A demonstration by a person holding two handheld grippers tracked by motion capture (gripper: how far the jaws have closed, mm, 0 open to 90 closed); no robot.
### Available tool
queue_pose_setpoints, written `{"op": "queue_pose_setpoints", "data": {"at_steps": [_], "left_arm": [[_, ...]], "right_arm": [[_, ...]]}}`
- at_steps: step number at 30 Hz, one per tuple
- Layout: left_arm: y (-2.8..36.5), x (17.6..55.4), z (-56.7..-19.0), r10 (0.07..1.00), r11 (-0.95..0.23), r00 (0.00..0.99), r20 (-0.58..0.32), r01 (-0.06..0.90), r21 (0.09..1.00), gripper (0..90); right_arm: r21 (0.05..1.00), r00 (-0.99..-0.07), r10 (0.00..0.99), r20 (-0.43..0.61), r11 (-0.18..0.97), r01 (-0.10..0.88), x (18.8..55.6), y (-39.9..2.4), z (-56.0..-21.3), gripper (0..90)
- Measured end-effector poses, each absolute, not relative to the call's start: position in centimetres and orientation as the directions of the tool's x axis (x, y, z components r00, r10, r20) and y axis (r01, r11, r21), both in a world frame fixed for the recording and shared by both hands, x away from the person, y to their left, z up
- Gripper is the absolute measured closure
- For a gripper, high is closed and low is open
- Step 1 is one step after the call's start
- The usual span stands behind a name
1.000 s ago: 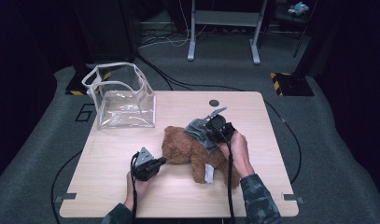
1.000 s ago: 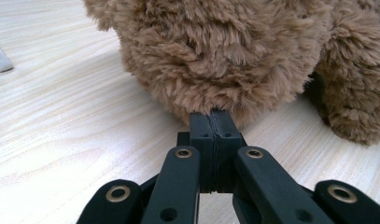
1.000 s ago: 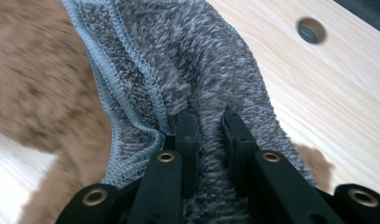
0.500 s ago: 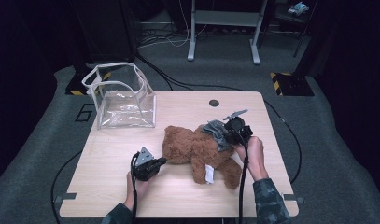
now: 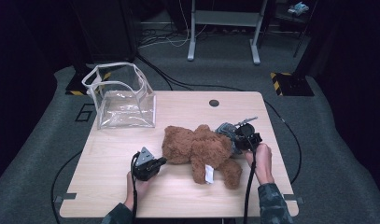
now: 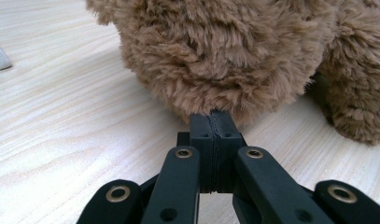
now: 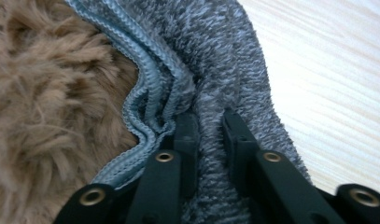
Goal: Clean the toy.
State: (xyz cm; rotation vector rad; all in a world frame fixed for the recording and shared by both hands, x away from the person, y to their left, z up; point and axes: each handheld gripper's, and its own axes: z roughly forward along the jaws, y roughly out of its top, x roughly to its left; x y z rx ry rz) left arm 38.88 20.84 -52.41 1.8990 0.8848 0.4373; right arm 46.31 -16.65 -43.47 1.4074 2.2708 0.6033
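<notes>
Both grippers work at a brown teddy bear [image 5: 199, 148] lying near the centre of the wooden table [image 5: 108, 154].

Left gripper [image 5: 160, 162] — jaws fully closed, pads pressed flat together, tips touching the bear's fur at its 9 o'clock side. In the left gripper view the left gripper [image 6: 214, 122] meets the fur of the teddy bear [image 6: 215, 51]; whether any fur is pinched cannot be told.

Right gripper [image 5: 235, 136] — at the bear's 3 o'clock side. In the right gripper view the right gripper [image 7: 210, 123] pinches a fold of grey knitted garment [image 7: 225, 56] with a light blue hem, narrow jaws having just been opening slightly, cloth between them. That garment lies against the bear's fur [image 7: 43, 93].

Clear plastic bag [image 5: 120, 95] stands open at 10 o'clock from the bear, well apart.
</notes>
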Motion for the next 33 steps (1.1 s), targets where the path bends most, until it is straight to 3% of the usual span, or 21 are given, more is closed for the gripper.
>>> {"op": "queue_pose_setpoints", "data": {"at_steps": [4, 8, 10, 12, 13, 14, 16, 21, 33], "left_arm": [[20.8, 38.9, -52.5, 0.742, -0.273, 0.668, -0.065, 0.389, 0.88, 89.5], [20.7, 38.9, -52.4, 0.741, -0.277, 0.668, -0.062, 0.388, 0.879, 89.5], [20.7, 38.9, -52.4, 0.741, -0.277, 0.669, -0.062, 0.388, 0.879, 89.5], [20.7, 38.9, -52.4, 0.739, -0.279, 0.671, -0.062, 0.389, 0.878, 89.5], [20.7, 38.9, -52.4, 0.739, -0.279, 0.671, -0.062, 0.389, 0.878, 89.4], [20.7, 38.9, -52.4, 0.739, -0.279, 0.67, -0.064, 0.391, 0.877, 89.5], [20.6, 38.9, -52.5, 0.738, -0.28, 0.671, -0.064, 0.392, 0.877, 89.5], [20.7, 38.9, -52.4, 0.739, -0.278, 0.671, -0.063, 0.389, 0.879, 89.5], [20.7, 38.9, -52.4, 0.737, -0.275, 0.673, -0.063, 0.385, 0.881, 89.5]], "right_arm": [[0.59, -0.402, 0.911, -0.091, 0.374, 0.716, 46.5, -17.2, -42.3, 46.8], [0.622, -0.389, 0.921, 0.023, 0.291, 0.727, 47.6, -18.0, -42.3, 41.5], [0.619, -0.39, 0.917, 0.076, 0.264, 0.74, 48.4, -18.3, -42.8, 45.9], [0.608, -0.409, 0.905, 0.117, 0.26, 0.75, 49.0, -18.2, -43.4, 59.7], [0.608, -0.409, 0.905, 0.117, 0.26, 0.75, 49.0, -18.2, -43.4, 59.7], [0.605, -0.431, 0.895, 0.116, 0.28, 0.745, 49.2, -17.9, -43.9, 71.2], [0.61, -0.438, 0.894, 0.096, 0.295, 0.736, 49.2, -17.3, -44.0, 76.8], [0.6, -0.423, 0.906, 0.021, 0.327, 0.73, 49.5, -16.0, -44.3, 80.6], [0.557, -0.243, 0.962, -0.12, 0.268, 0.786, 51.0, -18.3, -44.6, 81.1]]}}
